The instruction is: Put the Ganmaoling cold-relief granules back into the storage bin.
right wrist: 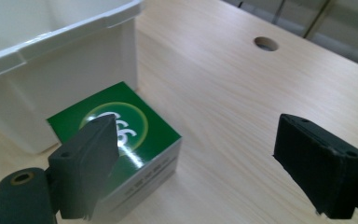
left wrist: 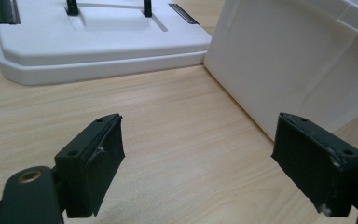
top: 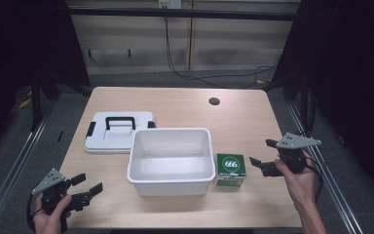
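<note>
Here the work in hand looks to be picking up the green box (top: 231,168), most likely to drop it into the white bin (top: 171,181), so the bin serves as the landmark for everything else.

Nearest the person, the left gripper (top: 88,188) hangs off the bin's near left corner, jaws spread wide with nothing between them; in the left gripper view only bare wood lies between its pads (left wrist: 95,163). It has no part in the grasp and is best kept where it is, clear of the bin wall.

A little farther in, the right gripper (top: 263,155) sits to the bin's right, just beyond the box, jaws also wide apart and empty. The box stands on the table just beside the bin's right wall, near its front corner, with a thin gap that I cannot be sure is open.

To do this step well, I judge the right gripper (right wrist: 191,161) should shift toward the bin until the box is centred between the jaws, since its left pad already overlaps the green top in its own view. Grip the two faces that run away from the bin, not the side next to the wall, and close squarely so the cardboard does not twist.

Beyond the bin's far left corner lies the white lid (top: 108,139), flat, handle up, well out of the way.
</note>
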The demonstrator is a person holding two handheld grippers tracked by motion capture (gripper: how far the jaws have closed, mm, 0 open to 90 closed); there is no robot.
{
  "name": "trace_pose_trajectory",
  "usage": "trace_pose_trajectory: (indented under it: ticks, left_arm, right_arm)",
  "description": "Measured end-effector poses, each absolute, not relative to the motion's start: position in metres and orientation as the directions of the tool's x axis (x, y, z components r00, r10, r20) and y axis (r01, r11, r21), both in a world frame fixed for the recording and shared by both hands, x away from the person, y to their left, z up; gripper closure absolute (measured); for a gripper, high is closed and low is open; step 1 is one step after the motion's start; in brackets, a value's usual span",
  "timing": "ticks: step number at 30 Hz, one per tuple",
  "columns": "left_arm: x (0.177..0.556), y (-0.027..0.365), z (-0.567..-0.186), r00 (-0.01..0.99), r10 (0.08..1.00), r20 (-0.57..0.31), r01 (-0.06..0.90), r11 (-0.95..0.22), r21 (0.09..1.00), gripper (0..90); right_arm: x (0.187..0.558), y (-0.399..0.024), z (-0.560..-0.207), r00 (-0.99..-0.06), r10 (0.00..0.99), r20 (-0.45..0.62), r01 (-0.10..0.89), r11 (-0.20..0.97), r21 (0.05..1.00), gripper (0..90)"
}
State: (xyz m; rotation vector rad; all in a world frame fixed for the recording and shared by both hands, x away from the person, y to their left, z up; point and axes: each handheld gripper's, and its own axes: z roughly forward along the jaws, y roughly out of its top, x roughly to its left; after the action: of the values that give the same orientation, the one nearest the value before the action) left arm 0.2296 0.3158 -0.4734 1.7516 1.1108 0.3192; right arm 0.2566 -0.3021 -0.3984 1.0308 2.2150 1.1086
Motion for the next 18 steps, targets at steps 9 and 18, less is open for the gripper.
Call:
trace_pose_trajectory:
  ticks: [9,18]
  left_arm:
    - [0.230,0.315,-0.473,0.547,0.794,-0.266,0.528,-0.080,0.846,16.0]
    - [0.230,0.316,-0.472,0.549,0.794,-0.263,0.526,-0.083,0.846,16.0]
  right_arm:
    - [0.269,-0.283,-0.384,-0.738,0.673,-0.054,0.427,0.526,0.735,13.4]
    - [0.281,-0.265,-0.372,-0.785,0.616,-0.063,0.434,0.620,0.654,13.5]
